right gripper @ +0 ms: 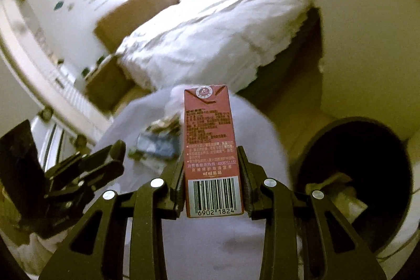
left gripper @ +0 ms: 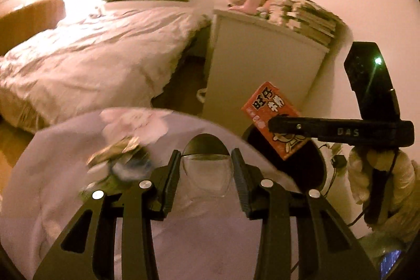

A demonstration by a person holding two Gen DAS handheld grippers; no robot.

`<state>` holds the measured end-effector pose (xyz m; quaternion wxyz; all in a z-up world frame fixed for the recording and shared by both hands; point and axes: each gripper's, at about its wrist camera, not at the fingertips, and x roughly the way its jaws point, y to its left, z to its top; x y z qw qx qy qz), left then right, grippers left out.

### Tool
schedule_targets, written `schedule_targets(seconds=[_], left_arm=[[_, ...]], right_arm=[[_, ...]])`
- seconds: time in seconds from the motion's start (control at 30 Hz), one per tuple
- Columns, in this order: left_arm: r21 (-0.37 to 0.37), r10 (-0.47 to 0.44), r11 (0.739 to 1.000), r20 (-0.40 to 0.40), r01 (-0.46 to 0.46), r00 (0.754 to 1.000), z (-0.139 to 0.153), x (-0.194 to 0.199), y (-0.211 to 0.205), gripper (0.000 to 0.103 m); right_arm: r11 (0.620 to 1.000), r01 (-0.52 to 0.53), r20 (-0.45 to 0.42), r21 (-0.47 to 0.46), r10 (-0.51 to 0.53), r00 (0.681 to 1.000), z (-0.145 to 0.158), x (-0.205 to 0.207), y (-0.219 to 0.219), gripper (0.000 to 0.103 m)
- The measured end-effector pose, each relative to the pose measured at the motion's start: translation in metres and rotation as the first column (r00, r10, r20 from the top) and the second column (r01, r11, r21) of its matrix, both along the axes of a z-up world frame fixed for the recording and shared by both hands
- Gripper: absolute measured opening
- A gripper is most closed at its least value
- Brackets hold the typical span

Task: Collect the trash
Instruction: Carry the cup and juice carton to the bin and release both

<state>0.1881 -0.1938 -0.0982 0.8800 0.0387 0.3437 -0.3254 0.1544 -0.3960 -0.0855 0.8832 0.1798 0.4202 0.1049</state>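
Note:
My right gripper (right gripper: pixel 211 169) is shut on a red drink carton (right gripper: pixel 210 138) and holds it upright above the round white table (right gripper: pixel 210 248). The carton also shows in the left wrist view (left gripper: pixel 273 117), held over the rim of a black trash bin (left gripper: pixel 312 169). The bin (right gripper: pixel 367 175) stands right of the table with pale trash inside. My left gripper (left gripper: pixel 206 169) is shut on a clear glass cup (left gripper: pixel 207 172) over the table (left gripper: pixel 105 201). Crumpled wrappers (left gripper: pixel 118 151) lie on the table, also in the right wrist view (right gripper: pixel 157 141).
A bed with a white duvet (left gripper: pixel 92 57) lies behind the table. A white cabinet (left gripper: pixel 257 64) with stacked books and soft toys stands by the wall. A pink tissue (left gripper: pixel 134 122) lies on the table's far edge.

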Motion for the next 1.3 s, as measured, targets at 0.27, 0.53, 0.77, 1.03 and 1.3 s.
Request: schedule_targets(seconds=[0.27,0.53,0.77,1.03,1.3], left_arm=[[-0.008,-0.096,0.995,0.053,0.097,0.994,0.018,0.003,-0.066,0.039],[0.002,-0.161,0.987,0.051,0.161,0.986,0.015,0.003,-0.110,0.039],[0.013,-0.204,0.979,0.029,0.204,0.978,0.003,0.005,-0.143,0.039],[0.052,-0.230,0.972,0.013,0.229,0.973,-0.012,0.012,-0.179,0.039],[0.077,-0.246,0.966,-0.010,0.247,0.969,-0.029,0.013,-0.201,0.039]], right_arm=[[0.993,0.120,0.029,0.005,-0.120,0.992,0.008,-0.011,-0.060,0.034],[0.976,0.215,0.011,0.027,-0.216,0.976,-0.007,-0.020,-0.109,0.034],[0.955,0.292,-0.029,0.049,-0.291,0.956,-0.037,-0.020,-0.140,0.034],[0.928,0.368,-0.077,0.061,-0.364,0.928,-0.070,-0.027,-0.172,0.034],[0.910,0.411,-0.120,0.060,-0.402,0.908,-0.098,-0.032,-0.191,0.034]])
